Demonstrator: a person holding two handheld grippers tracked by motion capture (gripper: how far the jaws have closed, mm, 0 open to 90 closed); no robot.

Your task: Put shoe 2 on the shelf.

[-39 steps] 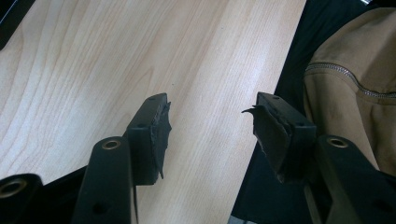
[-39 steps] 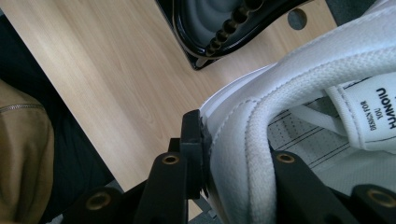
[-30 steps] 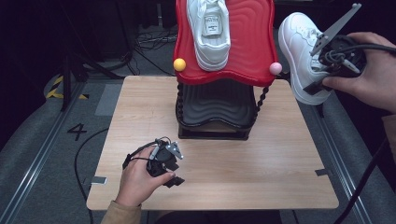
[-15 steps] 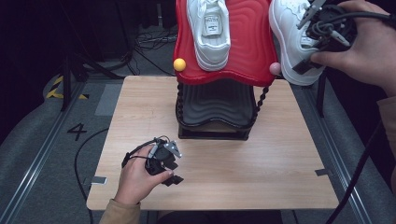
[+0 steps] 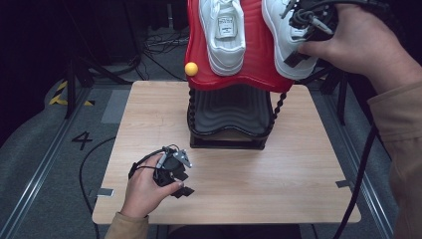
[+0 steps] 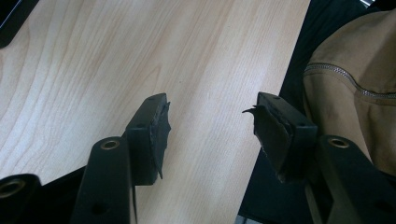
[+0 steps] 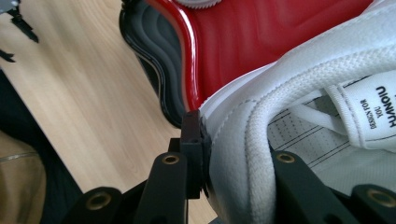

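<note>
Right claw [image 5: 298,47]: clenched on the heel collar of a white sneaker [image 5: 283,35]. In the right gripper view one jaw sits outside the heel wall and the other inside the opening, with the padded collar [image 7: 238,154] pinched between them. The shoe hangs from the claw, toe pointing away from the hand, its sole over the right half of the red shelf [image 5: 259,64].

Just beside the held shoe, on the far side from the hand, the second white sneaker [image 5: 224,35] lies flat on that shelf, toe toward the person. The two are close but apart.

Below the claw: a black lower shelf [image 5: 229,117] of the same rack, then the counter [image 5: 298,174]. A yellow knob [image 5: 191,68] caps the rack post at the far side of the red shelf from the claw.

Left claw [image 5: 175,180]: released, nothing between its jaws; the left gripper view shows bare wood between the two pads [image 6: 159,135]. It rests low on the counter near the person's edge, well apart from rack and shoes.

Step in hand, as I judge it: setting the held sneaker down next to its mate.
- Keep the pinch firm on the collar; the grip is on one edge, so the shoe can swing.
- Bring the sole level over the bare red surface before lowering.
- Hold a gap from the resting shoe so it is not nudged off the wavy shelf.
- Open the jaws only once the sole bears fully on the shelf.
</note>
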